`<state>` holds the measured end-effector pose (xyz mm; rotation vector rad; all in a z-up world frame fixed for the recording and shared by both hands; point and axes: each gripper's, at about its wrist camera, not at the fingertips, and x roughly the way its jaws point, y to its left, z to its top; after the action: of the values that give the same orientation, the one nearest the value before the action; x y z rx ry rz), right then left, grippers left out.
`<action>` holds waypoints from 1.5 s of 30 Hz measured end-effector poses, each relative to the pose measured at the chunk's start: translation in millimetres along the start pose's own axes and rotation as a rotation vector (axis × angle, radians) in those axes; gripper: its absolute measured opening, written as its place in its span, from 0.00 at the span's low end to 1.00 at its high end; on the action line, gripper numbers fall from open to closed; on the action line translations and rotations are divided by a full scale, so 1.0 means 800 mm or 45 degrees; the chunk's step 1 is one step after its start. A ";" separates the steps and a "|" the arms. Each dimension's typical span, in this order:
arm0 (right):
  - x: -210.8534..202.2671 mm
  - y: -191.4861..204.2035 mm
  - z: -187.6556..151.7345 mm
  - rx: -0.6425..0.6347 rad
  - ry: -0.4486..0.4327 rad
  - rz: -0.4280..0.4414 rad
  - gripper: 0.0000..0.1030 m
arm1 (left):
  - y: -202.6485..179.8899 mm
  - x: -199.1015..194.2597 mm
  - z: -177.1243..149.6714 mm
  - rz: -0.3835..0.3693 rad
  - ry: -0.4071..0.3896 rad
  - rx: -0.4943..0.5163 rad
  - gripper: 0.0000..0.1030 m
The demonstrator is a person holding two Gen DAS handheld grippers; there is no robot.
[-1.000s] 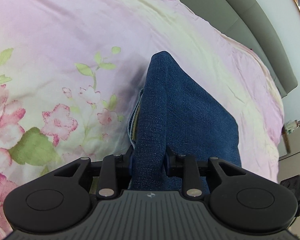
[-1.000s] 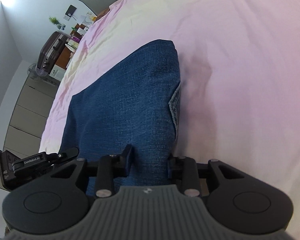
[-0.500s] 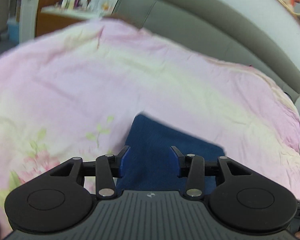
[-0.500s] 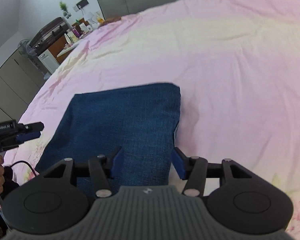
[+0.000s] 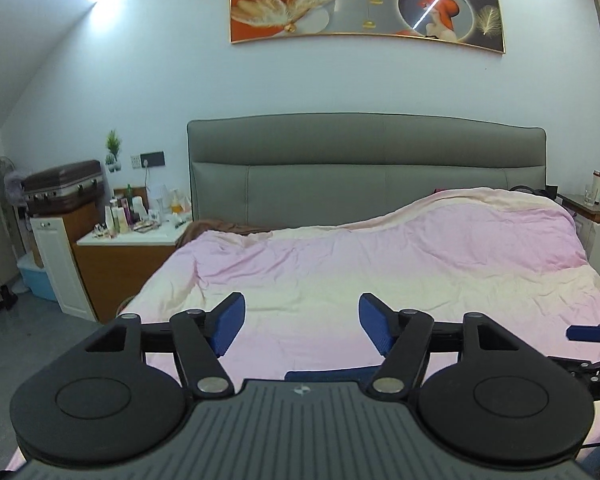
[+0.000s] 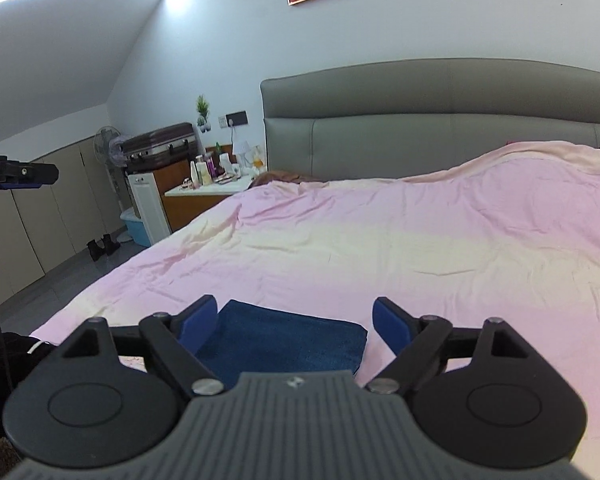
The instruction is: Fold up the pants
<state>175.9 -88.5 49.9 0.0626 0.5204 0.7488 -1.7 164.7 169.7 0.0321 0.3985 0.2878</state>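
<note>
The blue denim pants (image 6: 284, 340) lie folded into a flat rectangle on the pink bed cover near the front edge. In the left wrist view only a thin blue strip of the pants (image 5: 332, 375) shows just above the gripper body. My right gripper (image 6: 296, 326) is open and empty, raised above and behind the folded pants. My left gripper (image 5: 302, 322) is open and empty, lifted and pointing toward the headboard. Neither gripper touches the pants.
The bed with its pink cover (image 5: 380, 272) fills the middle, with a grey headboard (image 5: 364, 172) behind. A cluttered nightstand (image 5: 132, 236) and a suitcase (image 5: 64, 186) stand at the left. Another nightstand (image 5: 596, 208) stands at the right. The other gripper's tip (image 5: 588, 334) shows at the right edge.
Both grippers let go of the denim, opened wide and pulled up and back. The views swung from the bed surface up to the headboard and wall. The pants stay folded on the bed.
</note>
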 end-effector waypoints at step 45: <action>-0.086 0.056 -0.138 0.020 -0.057 -0.479 0.95 | -0.127 0.020 -0.199 0.045 0.204 0.007 0.92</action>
<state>53.1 -115.2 -6.4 -0.0047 0.4774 0.3746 -21.8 67.8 8.4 0.0212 0.5579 0.3254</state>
